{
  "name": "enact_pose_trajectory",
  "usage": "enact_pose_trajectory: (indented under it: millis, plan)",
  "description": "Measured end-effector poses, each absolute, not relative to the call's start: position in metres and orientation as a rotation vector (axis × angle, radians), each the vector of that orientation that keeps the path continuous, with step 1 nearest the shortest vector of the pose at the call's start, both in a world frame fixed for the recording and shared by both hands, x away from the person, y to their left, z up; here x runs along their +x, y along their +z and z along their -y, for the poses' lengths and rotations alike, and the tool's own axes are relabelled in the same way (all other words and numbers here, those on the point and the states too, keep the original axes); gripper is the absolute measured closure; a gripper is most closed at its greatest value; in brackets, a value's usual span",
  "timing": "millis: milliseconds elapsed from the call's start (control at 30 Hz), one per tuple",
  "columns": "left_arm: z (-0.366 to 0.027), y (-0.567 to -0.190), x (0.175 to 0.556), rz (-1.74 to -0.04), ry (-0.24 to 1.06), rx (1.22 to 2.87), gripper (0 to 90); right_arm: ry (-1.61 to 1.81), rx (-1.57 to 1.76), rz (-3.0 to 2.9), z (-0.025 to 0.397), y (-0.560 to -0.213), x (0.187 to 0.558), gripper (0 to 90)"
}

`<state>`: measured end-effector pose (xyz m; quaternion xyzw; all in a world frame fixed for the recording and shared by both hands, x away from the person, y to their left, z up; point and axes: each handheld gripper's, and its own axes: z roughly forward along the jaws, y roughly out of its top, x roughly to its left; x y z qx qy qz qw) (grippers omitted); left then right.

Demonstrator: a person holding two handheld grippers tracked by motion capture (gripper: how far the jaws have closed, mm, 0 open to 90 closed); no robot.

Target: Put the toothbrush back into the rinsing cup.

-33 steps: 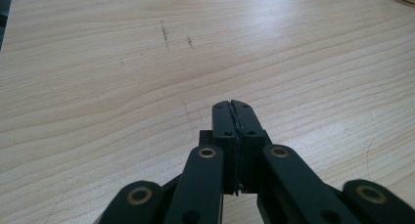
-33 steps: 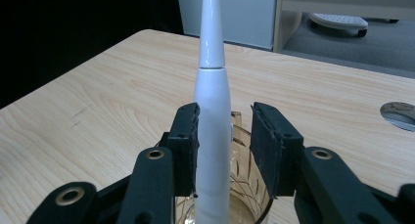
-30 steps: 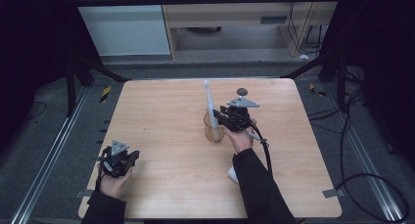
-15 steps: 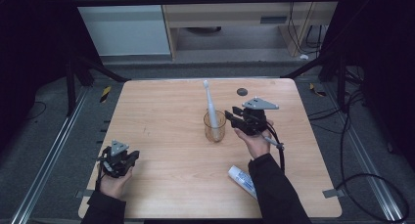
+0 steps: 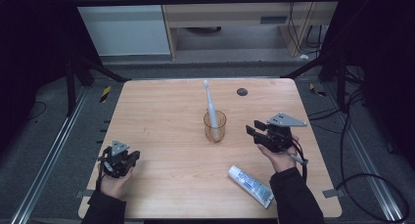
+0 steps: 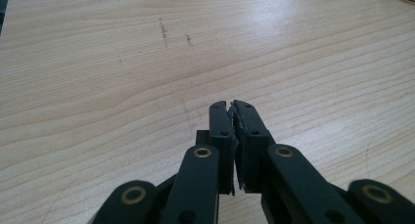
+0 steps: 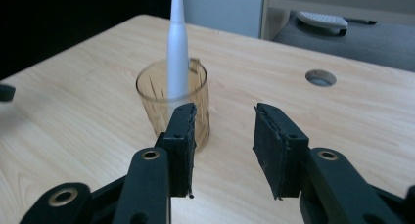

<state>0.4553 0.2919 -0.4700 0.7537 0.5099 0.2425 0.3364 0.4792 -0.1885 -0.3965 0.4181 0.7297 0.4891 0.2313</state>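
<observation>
Amber cup holds the brush, tube left to fetch

Amber plastic cup (image 5: 215, 126) stands mid-desk with the toothbrush (image 5: 210, 104) leaning tall inside. Right tongs (image 5: 253, 132), jaws apart and empty, hover just right of it. Left tongs (image 5: 133, 157) rest closed at the near left. Toothpaste tube (image 5: 250, 185) lies near right. A careless sweep toward the tube could clip the cup and topple the top-heavy brush.

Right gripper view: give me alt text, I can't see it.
An open right tool faces a clear amber cup with a white toothbrush standing in it, on a light wooden table. The cup sits just beyond its jaws, ungripped.
</observation>
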Motion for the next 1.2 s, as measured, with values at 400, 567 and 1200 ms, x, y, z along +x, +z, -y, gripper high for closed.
enact_pose_trajectory:
  millis: [400, 567, 1200]
  plan:
    - [-0.291, -0.471, 0.456, -1.324, 0.615, 1.974, 88.4, 1.296, 1.202, -2.074, 0.213, -0.425, 0.451, 64.0]
    - [-0.292, -0.471, 0.456, -1.323, 0.622, 1.973, 88.4, 1.270, 1.222, -2.121, 0.216, -0.437, 0.440, 68.4]
    - [-0.293, -0.472, 0.456, -1.324, 0.624, 1.974, 88.5, 1.195, 1.261, -2.210, 0.228, -0.456, 0.406, 82.9]
